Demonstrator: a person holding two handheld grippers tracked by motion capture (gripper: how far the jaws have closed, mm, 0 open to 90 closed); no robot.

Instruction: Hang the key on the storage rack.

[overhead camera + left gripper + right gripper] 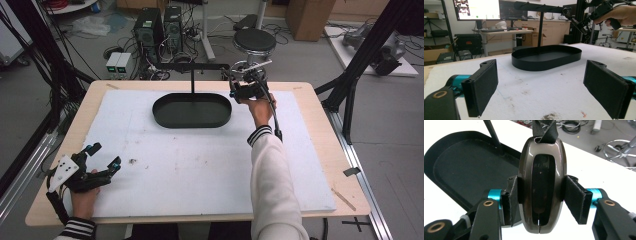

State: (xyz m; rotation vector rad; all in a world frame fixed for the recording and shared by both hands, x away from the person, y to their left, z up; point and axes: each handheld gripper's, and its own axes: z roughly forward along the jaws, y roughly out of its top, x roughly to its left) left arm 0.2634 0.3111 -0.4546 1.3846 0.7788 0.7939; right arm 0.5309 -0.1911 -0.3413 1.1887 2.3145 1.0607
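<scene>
My right gripper (540,195) was clamped on a glossy brown oval fob (540,187), a key-case sort of thing with a dark recessed window down its middle and a black strap (544,130) looped through the slot at its twelve o'clock end; the pads (511,200) pressed on its two long flanks, at nine and three, roughly halfway along its length. In the high view that gripper (235,92) hung just past the two o'clock end of the black oval tray (192,111), close under the cross bar of the stand (192,67) whose post rose from the tray. I judged the fob light and rigid, but its polished, curved shell looked slippery, so a side pinch could let it squirt upward or twist; the waist where I had it seemed the best hold, since the flanks run closest to parallel there. The seam at its six o'clock end suggested two halves, so I reckoned hard squeezing unwise. The strap looked soft and limp, the part to feed over a hook rather than to grip. My left gripper (102,160) rested near the table's (320,165) seven o'clock corner, jaws spread wide and holding nothing, the white mat bare between them
</scene>
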